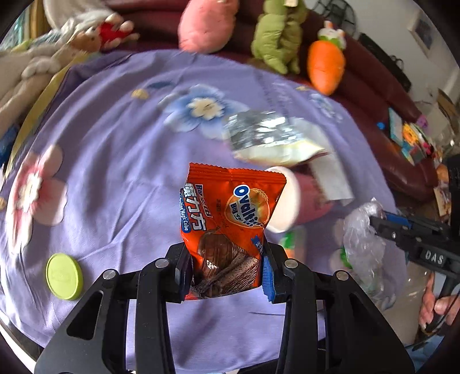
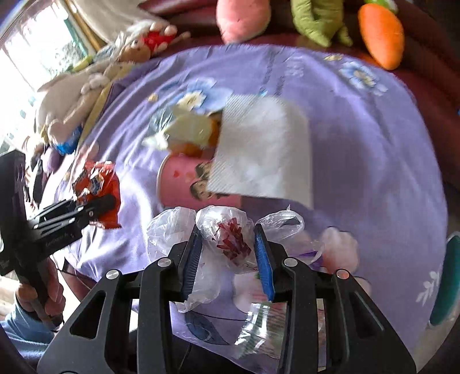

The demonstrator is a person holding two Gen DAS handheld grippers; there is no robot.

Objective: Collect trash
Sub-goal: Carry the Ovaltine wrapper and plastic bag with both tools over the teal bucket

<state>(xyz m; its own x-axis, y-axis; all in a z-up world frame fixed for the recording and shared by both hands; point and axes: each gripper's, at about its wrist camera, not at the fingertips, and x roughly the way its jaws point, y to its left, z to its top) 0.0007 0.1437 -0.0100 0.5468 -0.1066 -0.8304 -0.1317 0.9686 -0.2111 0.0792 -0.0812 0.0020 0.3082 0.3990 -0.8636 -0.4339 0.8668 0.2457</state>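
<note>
My left gripper (image 1: 225,259) is shut on an orange Ovaltine snack wrapper (image 1: 230,218) and holds it upright above the purple flowered cloth (image 1: 115,161). It also shows in the right wrist view (image 2: 96,198). My right gripper (image 2: 228,250) is shut on a crumpled clear plastic bag (image 2: 227,233), seen at the right in the left wrist view (image 1: 362,236). A pink paper cup (image 2: 184,184) lies on its side mid-table, with a white napkin (image 2: 264,149) over it and a silver foil wrapper (image 1: 258,132) behind.
A green round lid (image 1: 63,276) lies on the cloth at the left. Plush toys line the dark red sofa behind: a pink one (image 1: 207,23), a green one (image 1: 276,40), a carrot (image 1: 326,66) and a rabbit (image 2: 72,95). A clear wrapper (image 2: 258,325) lies near the front edge.
</note>
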